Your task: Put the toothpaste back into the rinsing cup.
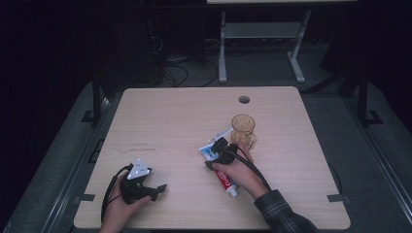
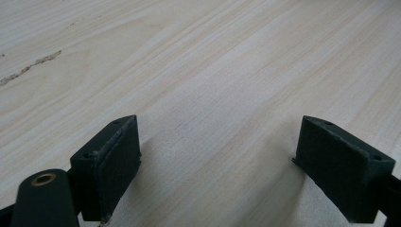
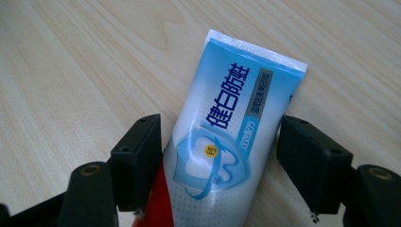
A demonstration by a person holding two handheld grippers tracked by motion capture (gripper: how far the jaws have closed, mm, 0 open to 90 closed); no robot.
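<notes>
A blue, white and red toothpaste tube [image 3: 234, 109] lies flat on the pale wooden table [image 1: 170, 116], its crimped end pointing away from me in the right gripper view. My right gripper [image 3: 220, 163] straddles it, one jaw at each long edge, without squeezing it. In the high view the right gripper [image 1: 217, 154] sits over the tube [image 1: 226, 183] just in front of an amber glass mug [image 1: 242, 128]. Near the front left, my left gripper [image 1: 158, 190] rests low on the table. Its jaws stand wide apart over bare wood in the left gripper view [image 2: 217, 161].
A round cable hole [image 1: 244, 99] sits near the table's far edge. The mug stands upright right behind the tube's far end. Beyond the table are a dark floor, cables and a white desk frame [image 1: 222, 53].
</notes>
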